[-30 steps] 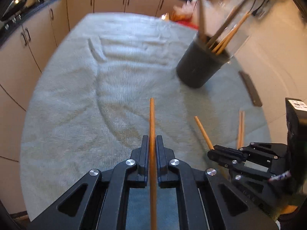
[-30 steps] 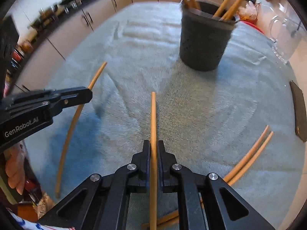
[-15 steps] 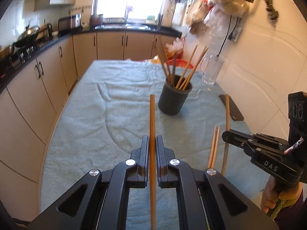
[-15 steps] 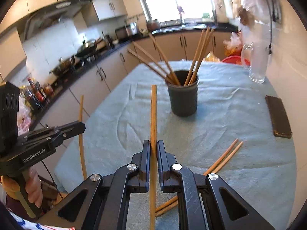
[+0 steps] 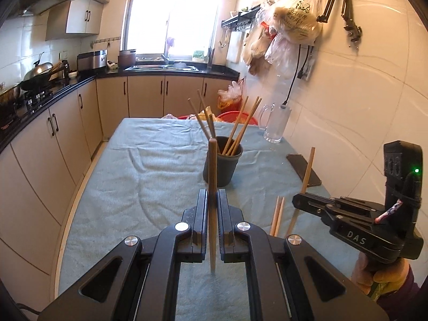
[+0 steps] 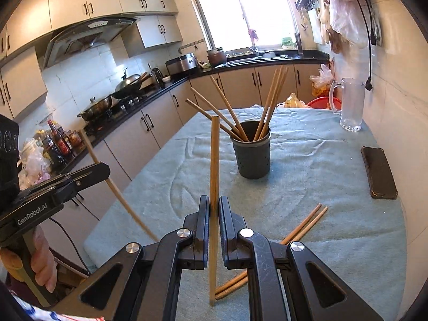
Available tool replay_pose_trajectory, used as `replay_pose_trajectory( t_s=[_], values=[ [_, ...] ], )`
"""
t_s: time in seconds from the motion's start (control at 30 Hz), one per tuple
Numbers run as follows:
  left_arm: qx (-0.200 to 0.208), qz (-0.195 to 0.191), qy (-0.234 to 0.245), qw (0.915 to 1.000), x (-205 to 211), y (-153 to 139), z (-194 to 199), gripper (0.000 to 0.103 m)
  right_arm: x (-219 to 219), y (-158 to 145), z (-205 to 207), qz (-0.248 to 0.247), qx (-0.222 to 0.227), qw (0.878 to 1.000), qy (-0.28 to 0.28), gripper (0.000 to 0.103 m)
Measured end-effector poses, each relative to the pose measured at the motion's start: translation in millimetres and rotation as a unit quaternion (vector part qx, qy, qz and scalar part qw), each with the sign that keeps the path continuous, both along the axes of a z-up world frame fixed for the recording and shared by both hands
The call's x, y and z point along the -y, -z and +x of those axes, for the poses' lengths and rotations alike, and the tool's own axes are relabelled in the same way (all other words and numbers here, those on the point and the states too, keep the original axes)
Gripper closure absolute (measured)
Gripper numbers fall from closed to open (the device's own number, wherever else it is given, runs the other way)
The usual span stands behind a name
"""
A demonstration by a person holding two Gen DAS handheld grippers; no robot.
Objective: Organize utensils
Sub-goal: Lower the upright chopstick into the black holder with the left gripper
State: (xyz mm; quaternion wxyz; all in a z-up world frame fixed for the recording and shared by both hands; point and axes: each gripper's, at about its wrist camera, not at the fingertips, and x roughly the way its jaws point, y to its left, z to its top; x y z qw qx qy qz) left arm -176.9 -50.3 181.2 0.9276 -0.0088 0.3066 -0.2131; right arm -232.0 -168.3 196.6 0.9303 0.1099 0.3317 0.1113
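My left gripper (image 5: 212, 198) is shut on a wooden chopstick (image 5: 212, 176) that points up and forward. My right gripper (image 6: 214, 203) is shut on another chopstick (image 6: 214, 160), held the same way. Both are raised above the table, short of the dark utensil holder (image 5: 222, 164), which stands mid-table with several chopsticks in it; it also shows in the right wrist view (image 6: 252, 155). Two loose chopsticks (image 6: 302, 230) lie on the teal cloth (image 6: 307, 176) near the right gripper. The right gripper also shows in the left wrist view (image 5: 297, 200), the left gripper in the right wrist view (image 6: 105, 169).
A black phone (image 6: 378, 172) lies at the table's right edge. A glass jug (image 6: 350, 104) stands at the far right corner. A tiled wall runs along the right side. Kitchen cabinets (image 5: 42, 144) and a stove counter line the left.
Both grippers have lifted and tilted up from the cloth, each keeping its chopstick. The views now look level across the table at the holder instead of down at it.
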Motion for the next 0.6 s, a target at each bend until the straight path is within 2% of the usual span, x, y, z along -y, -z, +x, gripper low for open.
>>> replay_pose_trajectory(
  t_s=[0.4, 0.6],
  values=[
    [0.011, -0.015, 0.012, 0.9998, 11, -11, 22, 0.097, 8, -8, 23, 0.007, 0.010, 1.000, 0.006, 0.096],
    [0.030, -0.033, 0.027, 0.9986, 16, -34, 33, 0.097, 21, -24, 36, 0.012, 0.026, 0.999, 0.019, 0.096]
  ],
)
